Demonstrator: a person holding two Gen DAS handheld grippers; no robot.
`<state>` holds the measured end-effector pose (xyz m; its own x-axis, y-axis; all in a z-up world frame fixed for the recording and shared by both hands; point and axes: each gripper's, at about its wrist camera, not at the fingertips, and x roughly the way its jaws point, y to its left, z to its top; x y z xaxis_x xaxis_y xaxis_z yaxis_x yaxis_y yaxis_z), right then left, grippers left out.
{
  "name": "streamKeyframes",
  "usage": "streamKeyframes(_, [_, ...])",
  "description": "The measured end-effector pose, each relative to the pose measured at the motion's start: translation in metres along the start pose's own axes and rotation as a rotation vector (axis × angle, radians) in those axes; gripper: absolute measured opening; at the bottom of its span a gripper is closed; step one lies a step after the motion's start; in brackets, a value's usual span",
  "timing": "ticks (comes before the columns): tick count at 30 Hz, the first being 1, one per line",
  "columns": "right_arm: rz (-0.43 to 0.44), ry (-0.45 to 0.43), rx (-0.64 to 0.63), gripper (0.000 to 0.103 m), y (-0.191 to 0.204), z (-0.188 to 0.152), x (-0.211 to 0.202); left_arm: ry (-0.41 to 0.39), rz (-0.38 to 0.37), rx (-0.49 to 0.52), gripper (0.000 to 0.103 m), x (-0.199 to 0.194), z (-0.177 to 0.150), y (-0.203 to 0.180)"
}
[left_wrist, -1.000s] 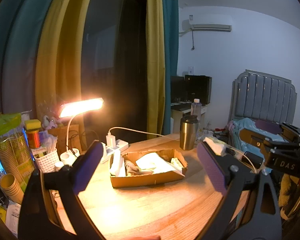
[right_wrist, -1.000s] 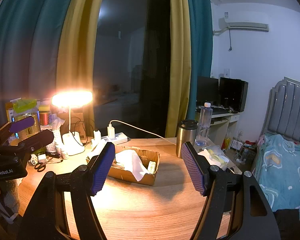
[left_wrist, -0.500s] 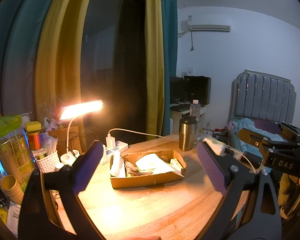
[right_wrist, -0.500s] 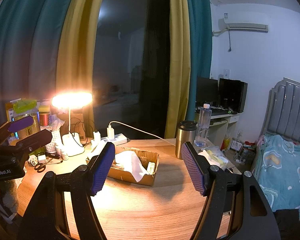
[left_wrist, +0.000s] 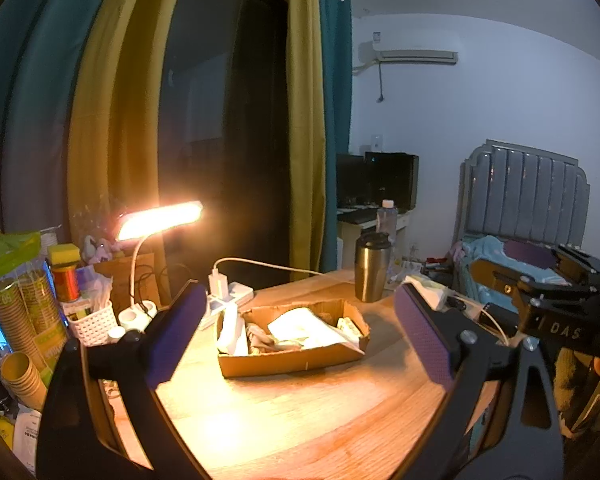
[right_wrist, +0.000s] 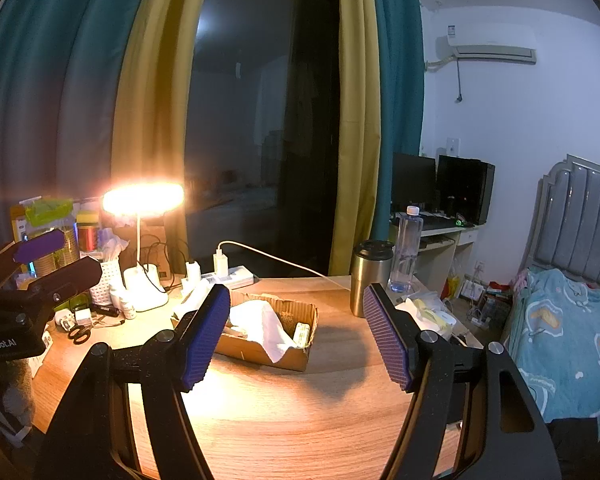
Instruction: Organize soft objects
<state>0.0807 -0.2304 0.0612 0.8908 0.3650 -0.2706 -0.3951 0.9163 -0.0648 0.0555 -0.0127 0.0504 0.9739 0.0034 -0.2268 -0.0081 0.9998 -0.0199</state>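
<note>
A shallow cardboard box (left_wrist: 296, 360) sits on the wooden table (left_wrist: 300, 420) and holds white cloths and other soft items (left_wrist: 300, 326). It also shows in the right wrist view (right_wrist: 288, 356) with a white cloth (right_wrist: 266, 326) draped over its front edge. My left gripper (left_wrist: 300, 340) is open and empty, held above the table short of the box. My right gripper (right_wrist: 296, 336) is open and empty, also short of the box. Each gripper shows in the other's view: the right one (left_wrist: 540, 276) at the right, the left one (right_wrist: 40, 264) at the left.
A lit desk lamp (left_wrist: 160, 220) stands at the back left by a power strip (left_wrist: 228, 294) and cable. A steel tumbler (left_wrist: 372, 266) and water bottle (right_wrist: 408, 248) stand behind the box. Clutter with paper cups (left_wrist: 16, 312) fills the left edge. A bed (right_wrist: 560, 332) lies right.
Both views have barely shifted; the grippers stay open and the box and its contents have not moved.
</note>
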Motion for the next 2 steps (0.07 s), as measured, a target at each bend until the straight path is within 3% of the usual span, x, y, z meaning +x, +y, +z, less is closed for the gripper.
streamKeyframes(2, [0.000, 0.000, 0.001, 0.072, 0.0001, -0.0001, 0.0001, 0.003, -0.004, 0.023, 0.096, 0.0031, 0.0026, -0.0032])
